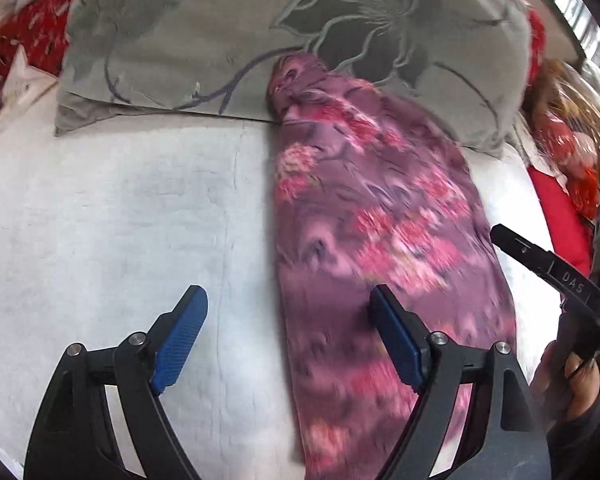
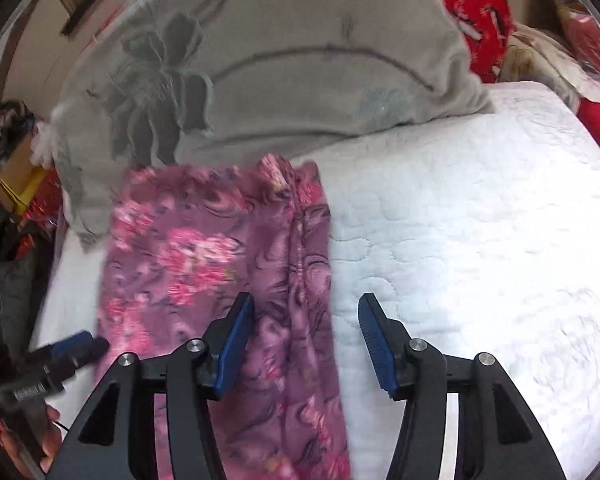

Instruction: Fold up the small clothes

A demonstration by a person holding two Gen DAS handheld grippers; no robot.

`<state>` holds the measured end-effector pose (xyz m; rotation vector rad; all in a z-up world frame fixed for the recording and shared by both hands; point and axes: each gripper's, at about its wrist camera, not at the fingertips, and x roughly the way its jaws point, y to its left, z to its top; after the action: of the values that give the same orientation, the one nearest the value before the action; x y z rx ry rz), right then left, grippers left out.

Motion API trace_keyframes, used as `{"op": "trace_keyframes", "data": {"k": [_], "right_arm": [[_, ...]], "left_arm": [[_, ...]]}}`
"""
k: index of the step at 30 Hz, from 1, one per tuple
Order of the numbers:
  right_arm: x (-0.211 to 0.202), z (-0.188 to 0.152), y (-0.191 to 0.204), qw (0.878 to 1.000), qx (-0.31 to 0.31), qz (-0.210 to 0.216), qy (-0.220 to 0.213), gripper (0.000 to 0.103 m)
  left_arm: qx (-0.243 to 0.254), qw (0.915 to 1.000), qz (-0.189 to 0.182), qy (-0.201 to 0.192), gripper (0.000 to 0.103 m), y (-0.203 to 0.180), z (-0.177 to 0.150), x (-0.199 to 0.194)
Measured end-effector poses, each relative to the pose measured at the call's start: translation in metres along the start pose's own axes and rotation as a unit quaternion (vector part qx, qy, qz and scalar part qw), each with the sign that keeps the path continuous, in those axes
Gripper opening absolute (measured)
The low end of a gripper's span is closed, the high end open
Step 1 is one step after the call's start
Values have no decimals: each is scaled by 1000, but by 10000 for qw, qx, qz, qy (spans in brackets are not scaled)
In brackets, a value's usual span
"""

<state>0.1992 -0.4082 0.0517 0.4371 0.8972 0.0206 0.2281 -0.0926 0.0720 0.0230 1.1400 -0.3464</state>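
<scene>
A purple garment with pink flowers [image 1: 380, 248] lies lengthwise on the white quilted bed [image 1: 120, 220], folded into a long narrow strip, its far end against a grey pillow. My left gripper [image 1: 288, 316] is open and empty, hovering over the garment's left edge. In the right wrist view the garment [image 2: 220, 264] lies left of centre. My right gripper [image 2: 306, 322] is open and empty above its right edge. The right gripper shows at the right edge of the left wrist view [image 1: 552, 272], and the left gripper at the lower left of the right wrist view [image 2: 72, 350].
A large grey pillow with a flower pattern [image 1: 260, 32] lies across the far side of the bed [image 2: 480, 220]. Red patterned cloth [image 2: 476, 4] and other clutter [image 1: 568, 140] sit beyond the pillow and beside the bed.
</scene>
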Motion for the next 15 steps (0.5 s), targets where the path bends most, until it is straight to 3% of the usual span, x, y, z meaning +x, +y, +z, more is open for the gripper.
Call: {"op": "trace_keyframes", "data": {"k": [2,5,6,9,12,15], "right_arm": [[-13,-13,-2,9998,-104,145,12,57],[-5,-41,-4,9978,-452,-141,456,59],[-11,-45,-6,9981,-473,-124,366,59],[-32,-43,-16,9995,-165,-14,272,62],[-36,-34,-36,9990,281,293,200,63],[-24,-32,-49,9956,651,624,243,63]], "left_arm": [[34,9999,86,116,84,-4,-15,5],[-121,9991,34,407,85,-12,-31,18],[-220,9989,-55,411,85,-7,-33,11],[-470,9963,-453,556,84,7,-27,3],[-1048,9865,-1011,750,84,33,-15,10],[-1166,9831,-1179,774,85,39,-9,15]]}}
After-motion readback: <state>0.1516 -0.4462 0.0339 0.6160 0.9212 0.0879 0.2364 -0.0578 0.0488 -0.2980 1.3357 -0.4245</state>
